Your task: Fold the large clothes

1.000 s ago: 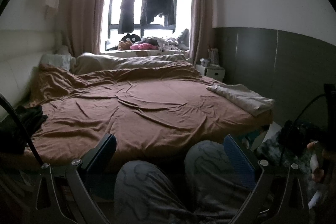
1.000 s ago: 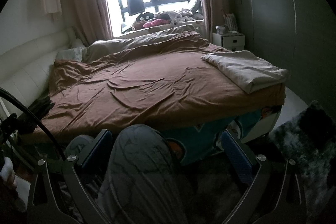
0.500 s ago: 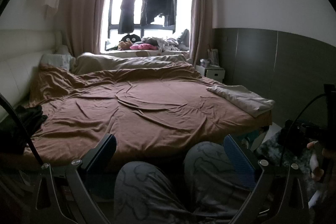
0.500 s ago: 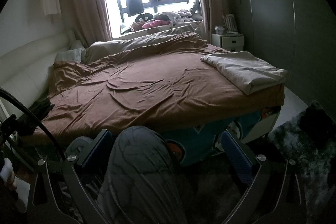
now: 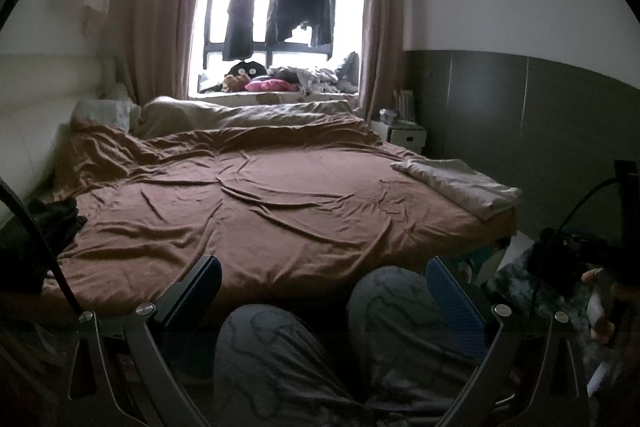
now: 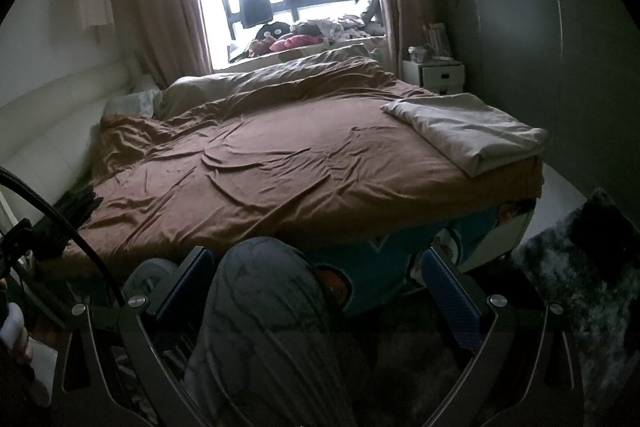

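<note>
Clothes for folding look to be the dark heap (image 5: pixel 48 223) at the left edge of the bed (image 5: pixel 280 211), lying on the brown cover and well apart from both tools. It is too dim to tell what garment it is. Moving right, the left gripper (image 5: pixel 324 291) hangs low over the person's knees (image 5: pixel 280 347), fingers spread wide and holding nothing. The right gripper (image 6: pixel 316 283) sits the same way, wide and empty, one knee between its fingers. Further right, a pale folded cloth (image 6: pixel 472 131) rests on the bed's far corner — it seems already done.

I'd judge the step in hand is reaching for the dark heap. To do it well, pinch one clear edge rather than the bunched middle, then drag it onto the open middle of the cover — there is room to spread it flat there.
</note>
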### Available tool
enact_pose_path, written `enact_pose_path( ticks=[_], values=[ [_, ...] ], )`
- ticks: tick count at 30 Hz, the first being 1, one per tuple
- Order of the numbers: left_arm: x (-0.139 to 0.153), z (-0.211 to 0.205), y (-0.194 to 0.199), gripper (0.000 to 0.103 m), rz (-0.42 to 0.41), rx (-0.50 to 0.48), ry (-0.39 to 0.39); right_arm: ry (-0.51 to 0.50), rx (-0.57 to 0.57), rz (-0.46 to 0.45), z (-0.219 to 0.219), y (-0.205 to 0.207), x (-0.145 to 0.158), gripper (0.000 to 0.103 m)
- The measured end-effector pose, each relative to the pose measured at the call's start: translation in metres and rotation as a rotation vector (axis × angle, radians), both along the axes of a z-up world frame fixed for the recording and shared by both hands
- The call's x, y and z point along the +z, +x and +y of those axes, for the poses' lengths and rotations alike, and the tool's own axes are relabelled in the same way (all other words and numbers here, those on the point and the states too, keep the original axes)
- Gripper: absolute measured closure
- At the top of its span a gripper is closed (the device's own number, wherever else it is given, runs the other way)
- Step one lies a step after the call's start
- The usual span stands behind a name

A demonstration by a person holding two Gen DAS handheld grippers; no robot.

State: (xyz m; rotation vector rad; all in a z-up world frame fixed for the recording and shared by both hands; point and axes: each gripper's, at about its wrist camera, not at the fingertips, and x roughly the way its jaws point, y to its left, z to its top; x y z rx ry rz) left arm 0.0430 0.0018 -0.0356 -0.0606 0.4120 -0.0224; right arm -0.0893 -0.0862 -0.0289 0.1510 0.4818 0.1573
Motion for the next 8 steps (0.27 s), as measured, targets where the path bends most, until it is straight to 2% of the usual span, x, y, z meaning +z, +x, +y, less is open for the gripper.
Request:
enact_pose_path(
  ticks=[8],
  values=[
    [0.0005,-0.0024,-0.0016,0.000,-0.014,0.000,-0.001,0.001,-0.002,-0.003,-0.0015,-0.0002,-0.0005,0.000]
  ],
)
